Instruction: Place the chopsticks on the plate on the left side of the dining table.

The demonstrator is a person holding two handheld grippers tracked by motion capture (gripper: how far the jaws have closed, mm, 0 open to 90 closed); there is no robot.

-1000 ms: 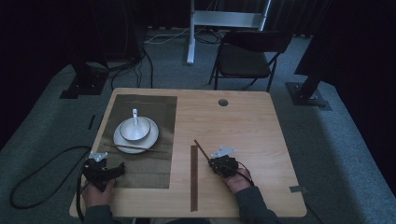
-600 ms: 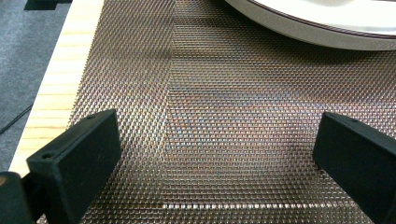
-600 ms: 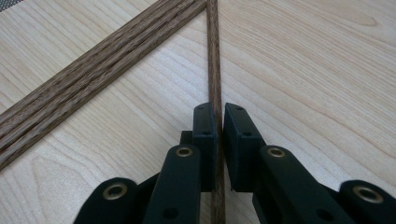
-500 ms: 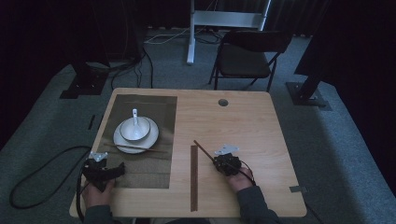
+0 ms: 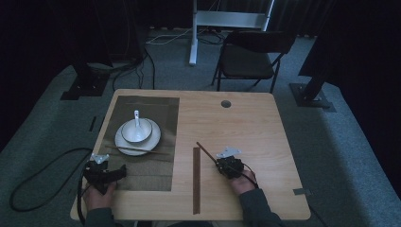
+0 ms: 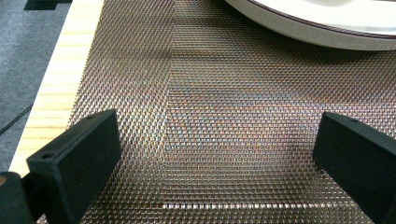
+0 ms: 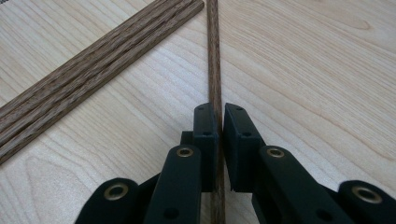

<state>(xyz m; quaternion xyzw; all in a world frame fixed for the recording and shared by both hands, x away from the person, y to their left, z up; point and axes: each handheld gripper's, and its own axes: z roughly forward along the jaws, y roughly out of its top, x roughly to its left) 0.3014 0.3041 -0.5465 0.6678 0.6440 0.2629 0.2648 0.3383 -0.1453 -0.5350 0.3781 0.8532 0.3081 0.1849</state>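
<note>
Chopstick [image 7: 214, 56], thin, stiff and light, sits clamped near its end in the right gripper [image 7: 218, 122], pointing toward 12 o'clock; left gripper [image 6: 210, 149] fingers gape wide over the mat [image 6: 224, 116].

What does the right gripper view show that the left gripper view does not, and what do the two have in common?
Right gripper view alone: the right gripper shut on a thin wooden chopstick, with a flat wooden strip lying apart on the bare table. Left gripper view alone: the left gripper with jaws wide apart and nothing between them, over a woven placemat, and the white plate rim at the top. Both share black jaws and the light wooden tabletop.
</note>
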